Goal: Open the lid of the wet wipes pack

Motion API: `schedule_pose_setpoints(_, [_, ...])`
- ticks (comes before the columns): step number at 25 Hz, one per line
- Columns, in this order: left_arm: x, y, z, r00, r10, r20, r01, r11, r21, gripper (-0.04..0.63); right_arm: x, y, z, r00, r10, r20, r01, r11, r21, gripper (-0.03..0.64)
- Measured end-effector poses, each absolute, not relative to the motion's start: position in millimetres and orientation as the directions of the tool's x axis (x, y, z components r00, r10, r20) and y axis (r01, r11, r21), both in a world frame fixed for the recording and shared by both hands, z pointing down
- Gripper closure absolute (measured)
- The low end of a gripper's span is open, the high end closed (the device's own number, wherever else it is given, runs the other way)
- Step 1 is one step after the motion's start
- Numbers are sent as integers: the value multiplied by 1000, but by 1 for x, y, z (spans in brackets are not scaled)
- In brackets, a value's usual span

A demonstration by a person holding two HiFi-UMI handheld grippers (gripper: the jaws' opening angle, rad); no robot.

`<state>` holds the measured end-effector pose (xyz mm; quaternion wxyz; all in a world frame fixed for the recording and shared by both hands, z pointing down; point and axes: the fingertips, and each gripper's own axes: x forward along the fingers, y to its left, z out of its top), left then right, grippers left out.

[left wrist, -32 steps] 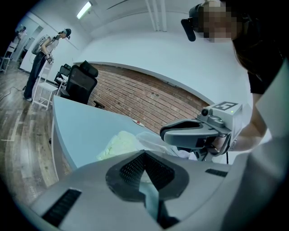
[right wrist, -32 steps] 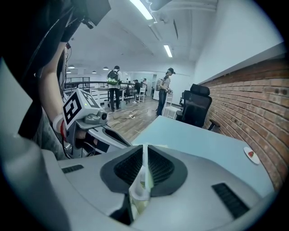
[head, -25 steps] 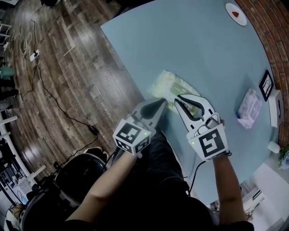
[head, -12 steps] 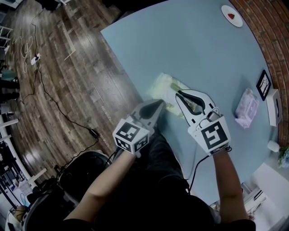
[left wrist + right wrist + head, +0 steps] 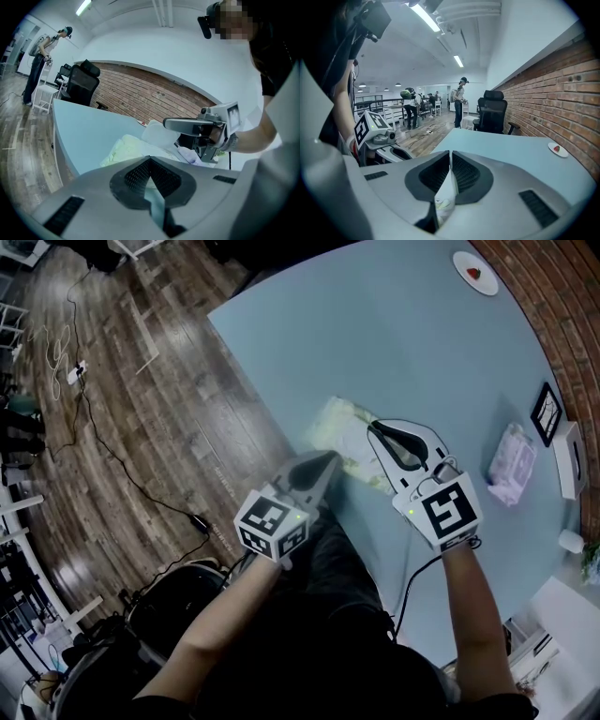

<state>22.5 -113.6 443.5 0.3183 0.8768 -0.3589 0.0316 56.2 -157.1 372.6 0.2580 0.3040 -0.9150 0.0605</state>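
The wet wipes pack (image 5: 343, 432), pale yellow-green, lies on the blue table near its front edge. My right gripper (image 5: 375, 427) is shut on the pack's thin white lid flap (image 5: 446, 190), which shows pinched between its jaws. In the left gripper view the flap (image 5: 158, 134) stands lifted off the pack (image 5: 124, 146) under the right gripper (image 5: 167, 123). My left gripper (image 5: 332, 457) is shut at the pack's near edge, with a pale strip between its jaws (image 5: 150, 160).
A purple wipes pack (image 5: 514, 463), a small framed picture (image 5: 546, 413) and a white box (image 5: 569, 460) sit at the table's right. A plate with a red item (image 5: 475, 272) is at the far end. The table edge (image 5: 253, 371) drops to a wood floor with cables.
My right gripper has moved a little up and away with the flap in it and has rolled slightly. The left gripper has stayed at the pack's near edge.
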Motion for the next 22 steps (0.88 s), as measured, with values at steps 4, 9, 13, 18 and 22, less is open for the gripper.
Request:
schedule_pose_setpoints(4, [22,-113,443,740,-608,287,-651,-539,535,581,60,-166,369,-665,-550,506,-612,789,54,580])
schedule_pose_setpoints(9, [22,-113,443,737,-611,289,-653,-535,537,581,65,-176,370,-658,-585,473,-625,775,89,578])
schedule_pose_setpoints(13, [22,-114,444,737,-611,290,-654,-533,537,581,69,-183,373,-640,-608,470,-626,767,140,578])
schedule_pose_setpoints(18, [22,-114,443,736,-613,289,-654,-530,541,581,71,-188,375,-627,-623,467,-628,759,169,578])
schedule_pose_setpoints(22, [23,-114,444,736,-612,288,-652,-528,545,581,74,-191,377,-622,-636,457,-639,749,174,575])
